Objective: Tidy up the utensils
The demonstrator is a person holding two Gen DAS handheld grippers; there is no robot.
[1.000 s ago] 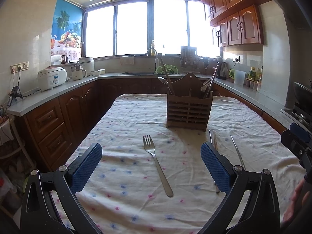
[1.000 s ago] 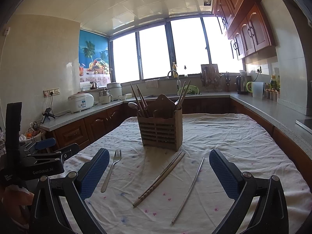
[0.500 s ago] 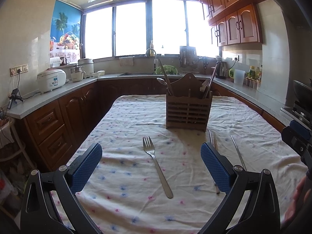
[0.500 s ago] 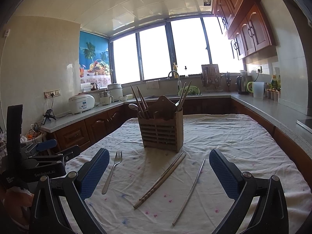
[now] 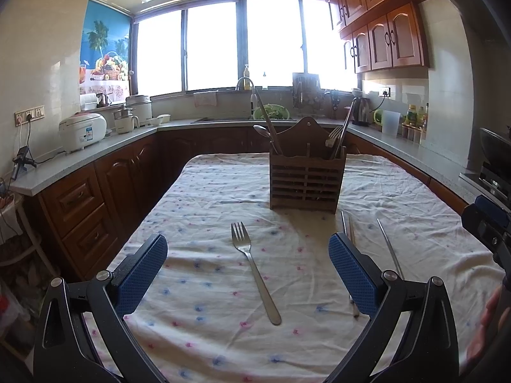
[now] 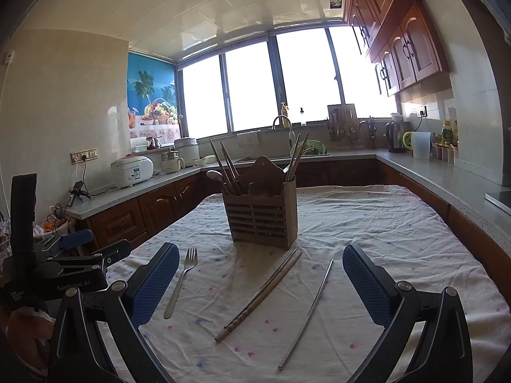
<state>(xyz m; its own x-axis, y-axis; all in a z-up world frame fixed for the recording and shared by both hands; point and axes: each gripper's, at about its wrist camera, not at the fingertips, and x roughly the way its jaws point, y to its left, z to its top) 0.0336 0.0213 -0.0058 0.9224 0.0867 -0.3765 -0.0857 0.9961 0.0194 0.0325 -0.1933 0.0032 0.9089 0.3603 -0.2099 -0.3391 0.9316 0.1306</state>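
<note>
Legible text: "GenRobot.AI", printed in white on the black body of the left gripper (image 6: 75, 250), right wrist view. A second white marking beside it is too small to read.

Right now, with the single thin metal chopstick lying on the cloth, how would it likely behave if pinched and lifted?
The single thin metal chopstick looks rigid, so it probably won't flex. Its smooth, shiny surface may slip between pads. Being slender and flat on the wrinkled floral tablecloth, it could roll or skid when nudged, and getting under it may be awkward.
</note>
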